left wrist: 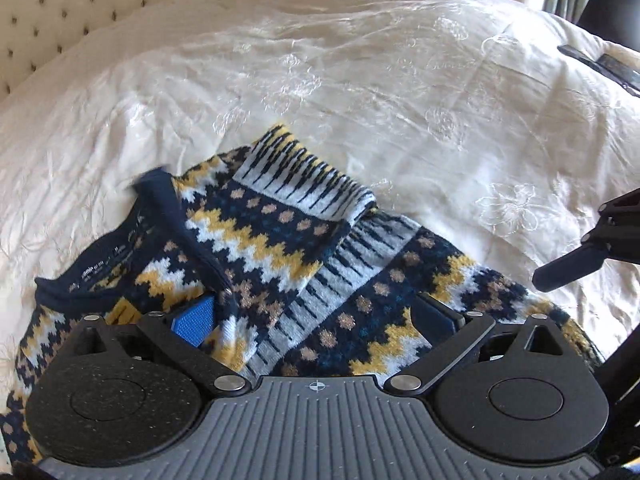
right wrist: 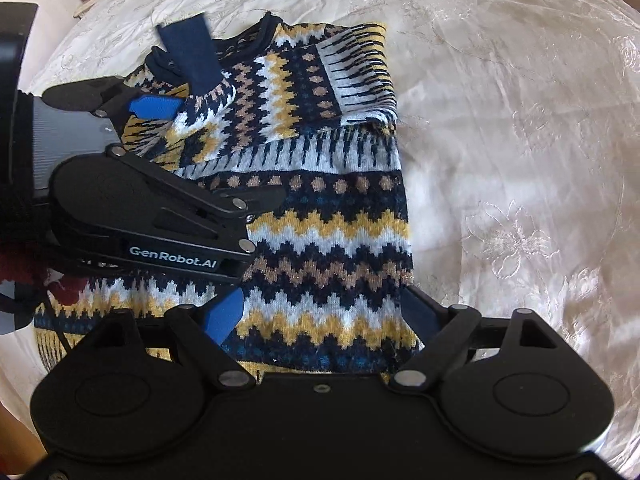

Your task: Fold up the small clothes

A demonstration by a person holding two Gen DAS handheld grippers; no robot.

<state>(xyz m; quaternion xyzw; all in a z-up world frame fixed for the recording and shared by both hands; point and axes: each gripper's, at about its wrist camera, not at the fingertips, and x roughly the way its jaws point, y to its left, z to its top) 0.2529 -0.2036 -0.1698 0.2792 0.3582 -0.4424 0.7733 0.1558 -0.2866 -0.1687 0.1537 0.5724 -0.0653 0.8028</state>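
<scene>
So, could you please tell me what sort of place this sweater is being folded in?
Most likely a bedroom: the navy, yellow and white patterned knit sweater lies on a bed's cream embroidered bedspread, with a cream button-tufted headboard behind it.

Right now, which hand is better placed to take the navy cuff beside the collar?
Left. The left gripper is open at the collar end, its fingers close to the navy cuff. The right gripper hangs open over the hem, farther away.
</scene>
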